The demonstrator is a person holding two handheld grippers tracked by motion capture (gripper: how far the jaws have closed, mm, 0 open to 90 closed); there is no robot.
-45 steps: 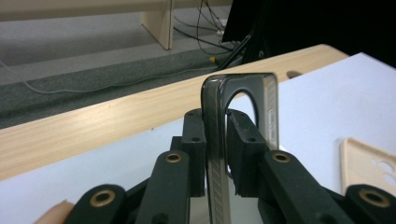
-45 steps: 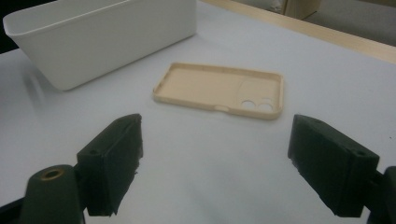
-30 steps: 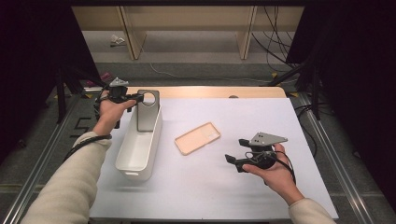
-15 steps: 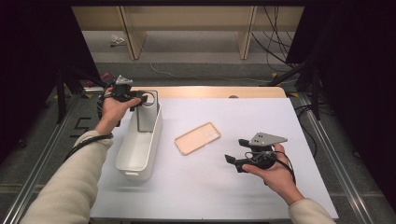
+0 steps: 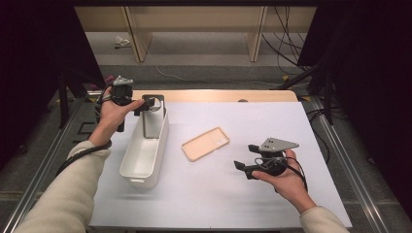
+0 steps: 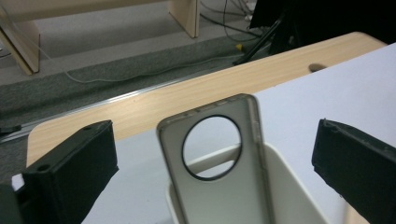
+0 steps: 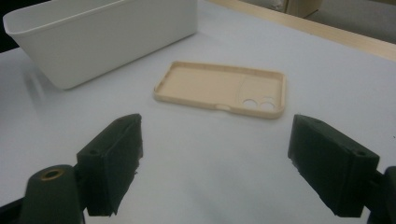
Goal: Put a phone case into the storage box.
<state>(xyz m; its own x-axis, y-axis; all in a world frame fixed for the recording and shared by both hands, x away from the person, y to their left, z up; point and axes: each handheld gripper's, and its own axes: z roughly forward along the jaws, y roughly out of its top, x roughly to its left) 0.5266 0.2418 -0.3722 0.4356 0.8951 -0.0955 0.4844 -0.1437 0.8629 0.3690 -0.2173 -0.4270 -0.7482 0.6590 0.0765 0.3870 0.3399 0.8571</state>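
A grey phone case (image 5: 155,118) with a round camera hole stands upright at the far end of a long white bin (image 5: 142,180). My left gripper (image 5: 146,104) hovers at that end, open. In the left gripper view the grey phone case (image 6: 219,186) rises between the wide-apart jaws of my left gripper (image 6: 217,144), touching neither. A beige phone case (image 5: 206,143) lies flat, inside up, on the white table top. My right gripper (image 5: 244,167) rests low to its right, open and holding nothing. In the right gripper view my right gripper (image 7: 219,156) faces the beige phone case (image 7: 223,87) and the white bin (image 7: 102,32).
A white sheet (image 5: 252,204) covers the table, with a wooden strip (image 5: 218,95) along the far edge. Beyond lie grey floor, wooden shelf legs (image 5: 256,34) and cables. Dark stands flank both sides of the table.
The left gripper lowered the grey case into the bin's far end, then opened and let it go. The right gripper has stayed still.
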